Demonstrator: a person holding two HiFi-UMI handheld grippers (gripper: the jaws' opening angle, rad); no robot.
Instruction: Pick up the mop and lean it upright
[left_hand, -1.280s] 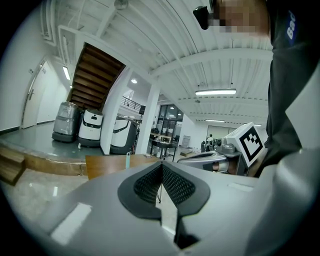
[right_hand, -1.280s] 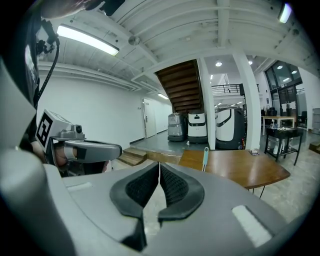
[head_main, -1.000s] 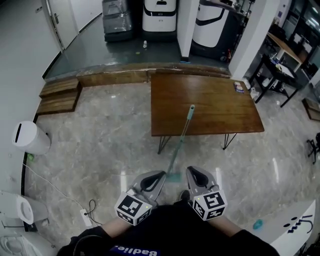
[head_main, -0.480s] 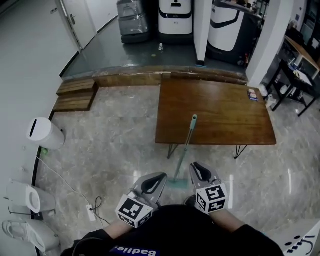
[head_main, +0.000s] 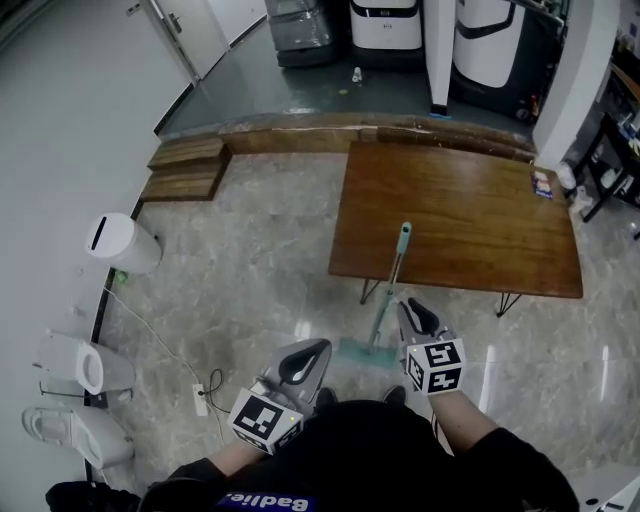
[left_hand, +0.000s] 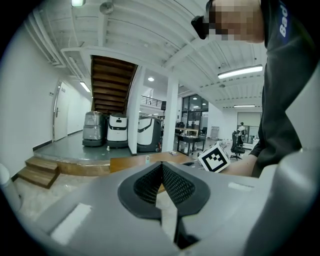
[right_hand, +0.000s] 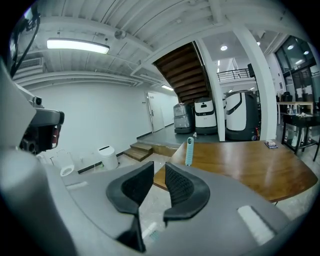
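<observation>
The mop stands leaning: its teal head (head_main: 361, 352) is on the stone floor and its pale teal handle (head_main: 393, 270) rests against the front edge of the wooden table (head_main: 470, 215). My right gripper (head_main: 408, 303) is just right of the lower handle, not touching it. Its jaws have just been opening and stand slightly apart with nothing between them (right_hand: 159, 167); the handle's top (right_hand: 189, 150) shows ahead. My left gripper (head_main: 318, 347) hangs left of the mop head, its pads closed together and empty (left_hand: 161, 166).
A white bin (head_main: 123, 243) stands by the left wall, with white fixtures (head_main: 70, 365) and a cable with a power strip (head_main: 203, 398) below it. Wooden steps (head_main: 185, 168) lead to a raised platform holding machines (head_main: 385, 25). The table's hairpin legs (head_main: 370, 290) stand near the mop.
My right gripper has moved forward past the mop head to beside the handle, and its jaws have parted a little. The left gripper has shifted slightly. The mop has stayed leaning.
</observation>
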